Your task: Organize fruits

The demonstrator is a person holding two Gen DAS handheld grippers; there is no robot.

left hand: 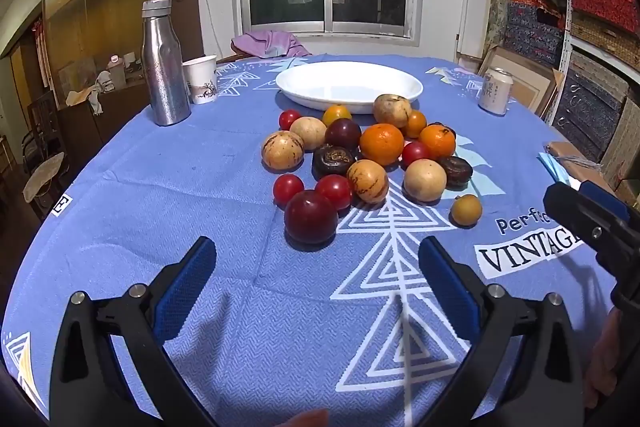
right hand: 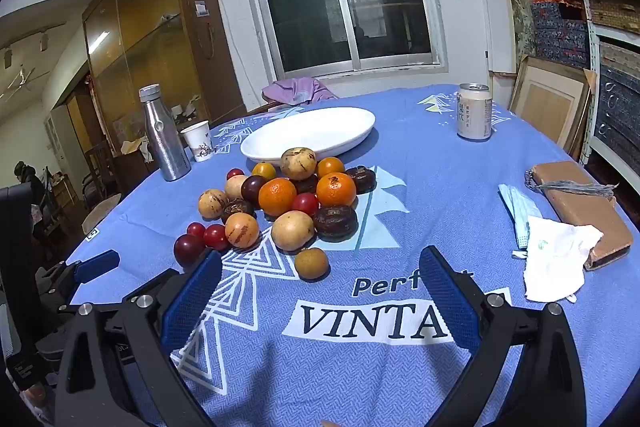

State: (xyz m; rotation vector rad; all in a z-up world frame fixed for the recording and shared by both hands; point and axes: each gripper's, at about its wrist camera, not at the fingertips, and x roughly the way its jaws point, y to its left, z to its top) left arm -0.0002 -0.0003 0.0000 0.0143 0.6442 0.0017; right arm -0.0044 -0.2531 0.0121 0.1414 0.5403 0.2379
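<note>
Fruit lies heaped in the middle of the desk (left hand: 160, 187), which is covered by a blue woven cloth (right hand: 400, 187) printed with white triangle trees and the words "Perf…" and "VINTA…", the rest hidden or cut off. The pile holds two oranges, the larger (left hand: 381, 143) at its centre, several pale tan round fruits, dark brown wrinkled ones, small red tomatoes and a dark red plum (left hand: 311, 216) at the pile's 6 o'clock edge. A small tan fruit (right hand: 311, 263) sits apart at the pile's 5 o'clock. Just past the heap, at 12 o'clock, rests a white oval plate (left hand: 408, 85) with nothing on it. At 10 o'clock stand a steel bottle (left hand: 165, 63) and a paper cup (left hand: 201, 79) with a branch drawing; at 2 o'clock stands a pale can (right hand: 474, 111) with writing too small to read. At 3 o'clock lie a brown box (right hand: 580, 203), a blue face mask (right hand: 516, 211) and a crumpled white tissue (right hand: 556, 259). The left hand-held gripper (left hand: 316, 259) hangs over the cloth with its blue pads spread wide, the plum just ahead of them. The right hand-held gripper (right hand: 320, 269) is likewise spread, holding nothing, the lone tan fruit between its tips.
</note>
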